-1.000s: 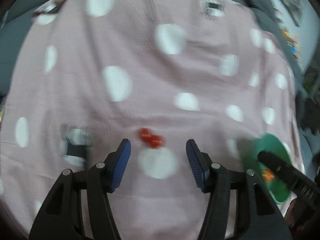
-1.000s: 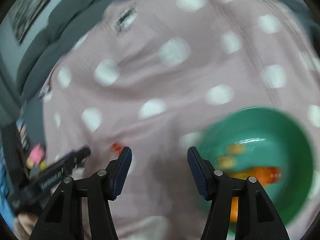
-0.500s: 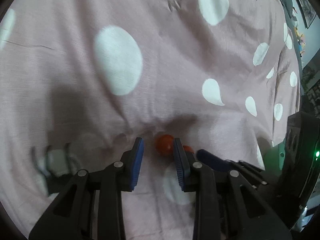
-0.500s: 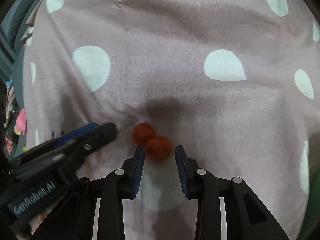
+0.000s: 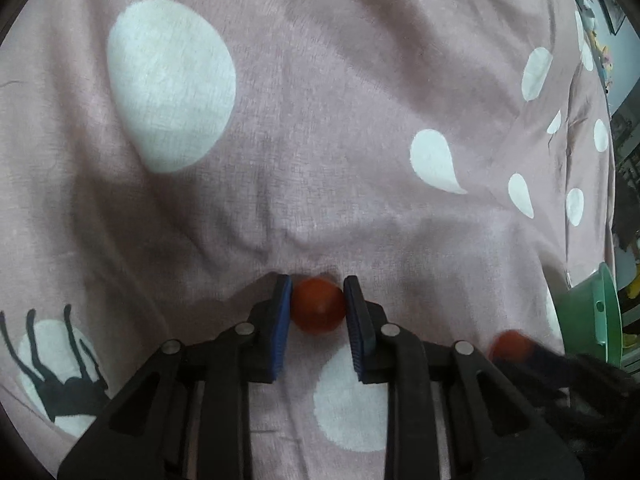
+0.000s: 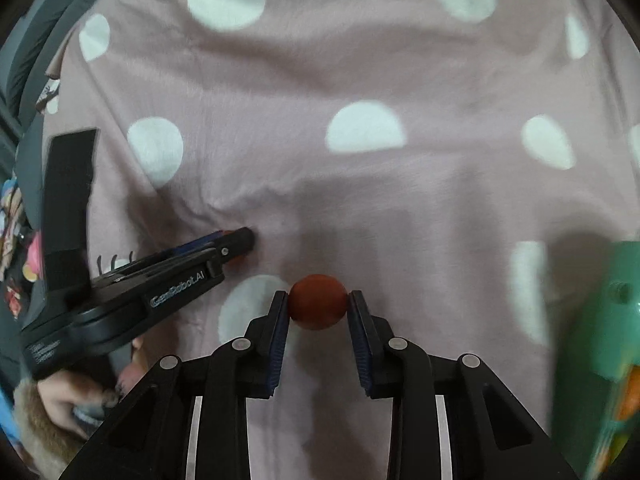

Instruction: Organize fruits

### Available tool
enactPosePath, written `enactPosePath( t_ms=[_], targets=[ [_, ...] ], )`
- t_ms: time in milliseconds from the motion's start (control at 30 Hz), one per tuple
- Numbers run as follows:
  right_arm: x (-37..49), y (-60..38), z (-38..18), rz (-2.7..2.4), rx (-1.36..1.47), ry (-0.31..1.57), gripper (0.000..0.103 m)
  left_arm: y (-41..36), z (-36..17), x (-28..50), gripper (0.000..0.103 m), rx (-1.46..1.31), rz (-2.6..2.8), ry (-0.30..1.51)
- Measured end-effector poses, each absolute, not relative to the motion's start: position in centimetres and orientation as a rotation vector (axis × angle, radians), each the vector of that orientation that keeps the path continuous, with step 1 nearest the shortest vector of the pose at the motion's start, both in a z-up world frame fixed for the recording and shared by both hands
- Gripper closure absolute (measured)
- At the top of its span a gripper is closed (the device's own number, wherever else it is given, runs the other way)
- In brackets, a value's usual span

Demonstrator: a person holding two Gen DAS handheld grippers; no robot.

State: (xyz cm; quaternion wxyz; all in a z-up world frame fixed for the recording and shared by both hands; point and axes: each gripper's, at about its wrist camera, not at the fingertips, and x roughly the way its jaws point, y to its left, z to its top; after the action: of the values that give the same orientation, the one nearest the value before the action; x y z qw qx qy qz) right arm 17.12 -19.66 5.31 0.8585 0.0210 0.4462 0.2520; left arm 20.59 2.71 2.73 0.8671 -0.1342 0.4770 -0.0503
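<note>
On the pink spotted cloth (image 5: 320, 160), seen from the left wrist, we find the left gripper (image 5: 318, 300) clenched on a small red tomato (image 5: 318, 310): its jaws have just been closing, and both blue pads (image 5: 280, 328) now press the fruit's sides while it sits low on the fabric, just above a white dot. Toward the cloth's right edge we see a second red tomato (image 5: 510, 344), blurred, with dark gripper parts over its lower side, and beyond it the rim of a green bowl (image 5: 600, 312) at the cloth's right edge. From the right wrist, we see the right gripper (image 6: 318, 306) grasping its own red tomato (image 6: 318, 307) between its blue pads (image 6: 280, 340), over the middle of the cloth (image 6: 360, 208). To the left, the left gripper (image 6: 236, 245) lies low against the fabric, a hand (image 6: 60, 400) behind it. At the right edge stands the green bowl (image 6: 592, 320), with something orange showing blurred inside.
</note>
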Motion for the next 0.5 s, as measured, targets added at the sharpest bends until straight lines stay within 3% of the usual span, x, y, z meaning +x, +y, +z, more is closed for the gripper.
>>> enactPosePath(
  t_ms=[233,500],
  targets=[
    [12.7,-26.8,9.0,0.448,0.095,0.798,0.071,-0.9,8.3,16.5,0.078,-0.179,-0.127,0.888],
    [9.9,-35.1,12.0,0.291,0.17,0.637,0.071,-10.2,14.0,9.0,0.077,-0.158,-0.307,0.756]
  ],
)
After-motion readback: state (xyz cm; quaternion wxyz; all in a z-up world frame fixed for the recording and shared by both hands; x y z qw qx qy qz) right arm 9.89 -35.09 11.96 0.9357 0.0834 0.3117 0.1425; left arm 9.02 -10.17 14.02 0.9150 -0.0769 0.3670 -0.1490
